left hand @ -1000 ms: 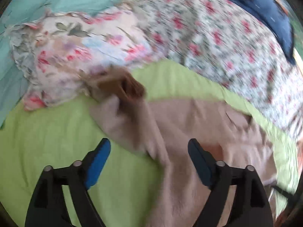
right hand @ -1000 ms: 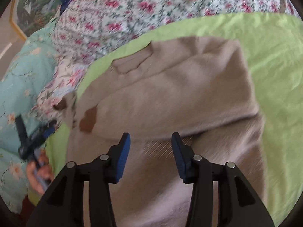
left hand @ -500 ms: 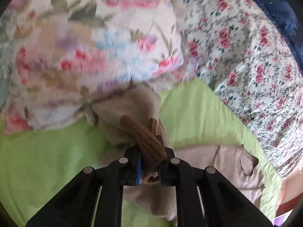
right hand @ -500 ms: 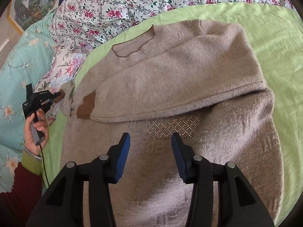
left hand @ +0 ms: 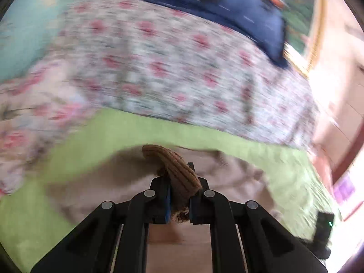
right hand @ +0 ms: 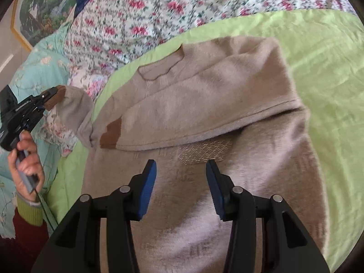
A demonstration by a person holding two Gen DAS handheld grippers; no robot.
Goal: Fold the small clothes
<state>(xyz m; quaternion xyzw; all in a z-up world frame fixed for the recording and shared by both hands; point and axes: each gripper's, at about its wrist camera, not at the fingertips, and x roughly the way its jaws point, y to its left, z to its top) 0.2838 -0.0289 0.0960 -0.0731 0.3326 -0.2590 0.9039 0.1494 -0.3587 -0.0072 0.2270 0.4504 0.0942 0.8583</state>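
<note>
Lime-green cotton sheet (right hand: 325, 72) covers the bed under everything we see, and behind it lies a white quilt printed with small pink roses (right hand: 141, 20), with a turquoise floral bedspread (right hand: 47, 68) further to the left and a dark blue cushion (left hand: 227, 6) above the quilt in the blurred left wrist view. On the sheet we find the beige knitted sweater with brown trim (right hand: 204, 104), lying flat with its neckline (right hand: 159, 68) towards the quilt; one sleeve is folded across the chest, its brown ribbed cuff (right hand: 111, 132) resting on the left side of the body just above a diamond-stitch patch (right hand: 204, 152). We hold the other sleeve (right hand: 75, 107) lifted off to the left of the sweater, over the edge of the sheet and the floral bedding. Our left gripper (left hand: 179, 198) has its jaws closed tight on that sleeve's brown ribbed cuff (left hand: 175, 166), which bulges up between the blue pads; from the right wrist view we see this gripper (right hand: 49, 97) and the hand (right hand: 27, 166) squeezing its handle. Our right gripper (right hand: 180, 186) hovers above the lower body of the sweater, jaws wide apart and holding nothing, with blue pads (right hand: 147, 188) facing each other.
</note>
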